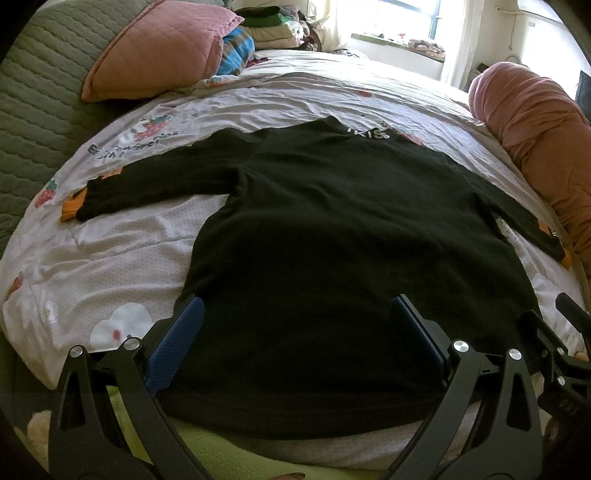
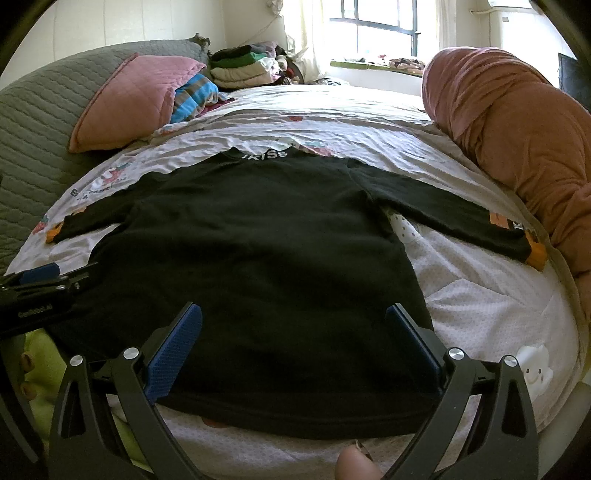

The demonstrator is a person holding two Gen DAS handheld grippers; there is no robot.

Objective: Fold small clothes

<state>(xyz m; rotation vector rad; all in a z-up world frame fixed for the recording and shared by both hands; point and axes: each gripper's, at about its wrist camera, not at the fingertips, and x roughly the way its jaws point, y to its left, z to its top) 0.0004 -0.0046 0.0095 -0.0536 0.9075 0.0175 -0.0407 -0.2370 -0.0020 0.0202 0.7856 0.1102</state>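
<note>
A small black long-sleeved top [image 1: 332, 229] lies flat on the bed with its collar far from me and both sleeves spread out; the cuffs are orange. It also shows in the right wrist view [image 2: 266, 251]. My left gripper [image 1: 295, 325] is open, its blue pads [image 1: 173, 347] hovering over the hem on the left side. My right gripper [image 2: 293, 332] is open over the hem on the right side. The left gripper also shows at the left edge of the right wrist view [image 2: 44, 280]. Neither holds cloth.
The bed has a white strawberry-print sheet [image 1: 258, 96]. A pink pillow [image 1: 155, 48] and a stack of folded clothes [image 1: 273, 26] sit at the far left. A rolled pink-orange quilt [image 2: 517, 147] lies along the right side. A window is behind.
</note>
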